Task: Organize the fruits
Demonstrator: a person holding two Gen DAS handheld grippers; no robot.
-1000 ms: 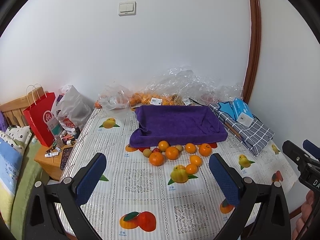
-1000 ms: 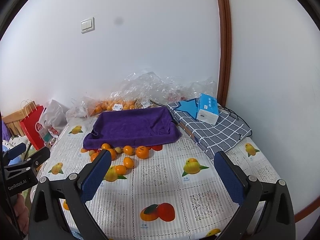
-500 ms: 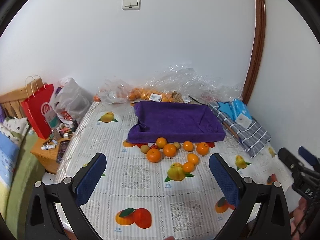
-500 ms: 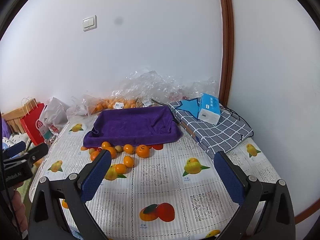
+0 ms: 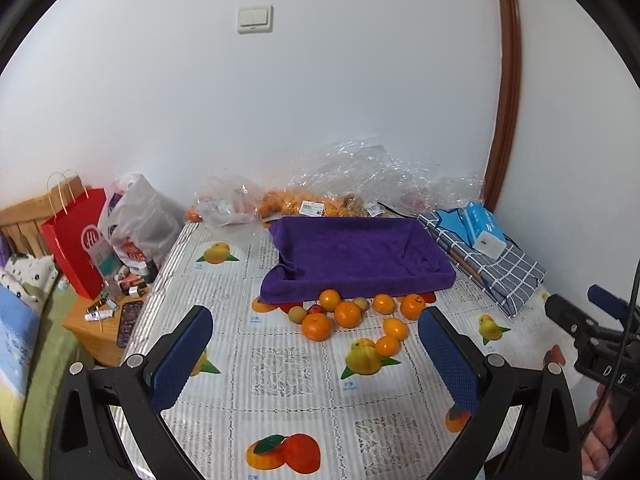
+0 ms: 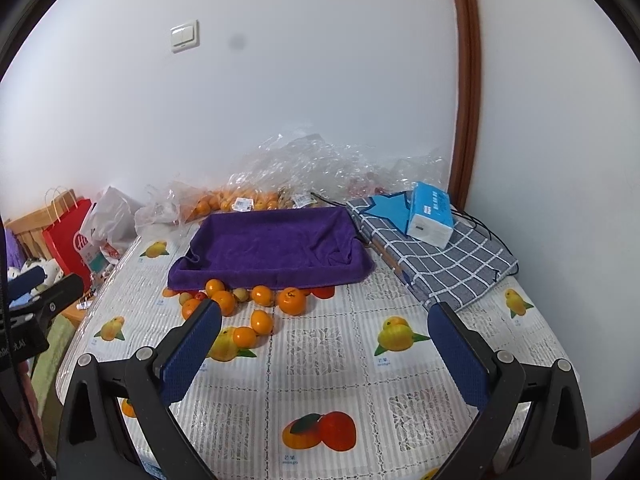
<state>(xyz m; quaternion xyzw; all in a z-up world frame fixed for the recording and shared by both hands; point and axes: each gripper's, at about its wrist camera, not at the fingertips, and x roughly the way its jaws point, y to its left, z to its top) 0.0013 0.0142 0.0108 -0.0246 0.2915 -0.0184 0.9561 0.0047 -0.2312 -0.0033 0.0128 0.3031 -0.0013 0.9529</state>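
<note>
Several loose oranges (image 5: 347,313) and smaller pale fruits (image 5: 297,314) lie on the fruit-print tablecloth (image 5: 280,376) just in front of a purple cloth-lined tray (image 5: 356,256). The same oranges (image 6: 292,301) and tray (image 6: 272,246) show in the right wrist view. My left gripper (image 5: 316,356) is open and empty, held above the table short of the fruit. My right gripper (image 6: 324,356) is open and empty, to the right of the fruit pile. The right gripper also shows at the left wrist view's right edge (image 5: 592,332).
Clear plastic bags of oranges (image 5: 304,206) lie against the wall behind the tray. A folded checked cloth (image 6: 440,264) with a blue tissue box (image 6: 430,220) lies at right. A red paper bag (image 5: 76,252), a white bag and a cluttered bedside stand (image 5: 108,320) are at left.
Both grippers have risen and drawn back a little, so the table and fruit sit lower and slightly farther in view. Both stay open and empty.
</note>
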